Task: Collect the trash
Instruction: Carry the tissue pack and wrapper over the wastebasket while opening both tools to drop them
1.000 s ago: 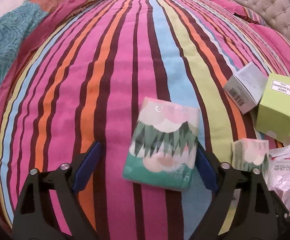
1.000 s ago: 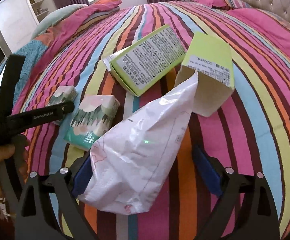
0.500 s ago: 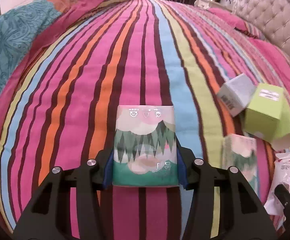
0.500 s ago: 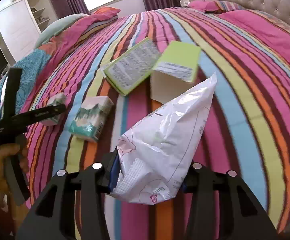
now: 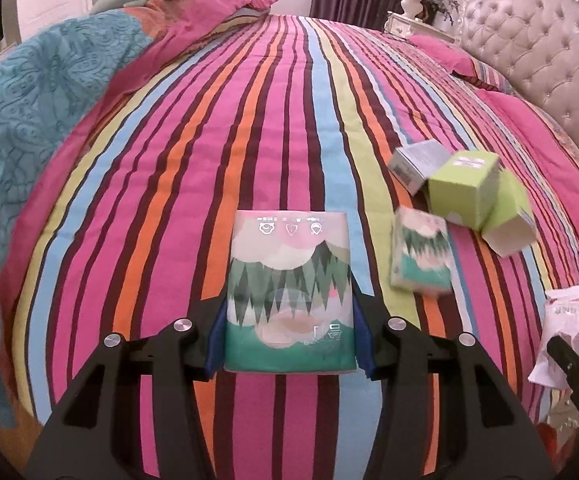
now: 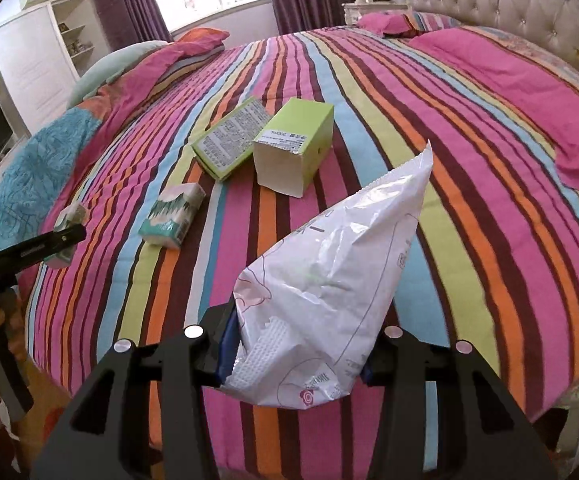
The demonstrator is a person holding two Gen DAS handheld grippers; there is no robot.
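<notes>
both grippers loaded, more trash left on the striped bed

the left gripper (image 5: 289, 336) is clamped on a tissue pack (image 5: 289, 292), its long axis pointing straight ahead. the right gripper (image 6: 295, 356) pinches the bottom of a white plastic bag (image 6: 329, 280). a second tissue pack (image 6: 172, 215) and two green boxes (image 6: 293, 146) lie ahead on the bedspread (image 6: 429, 128), nearer the left gripper.

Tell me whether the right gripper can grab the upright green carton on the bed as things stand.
Probably not: the right gripper is shut on a crinkled white plastic bag. Its path to the upright green carton looks clear.
</notes>
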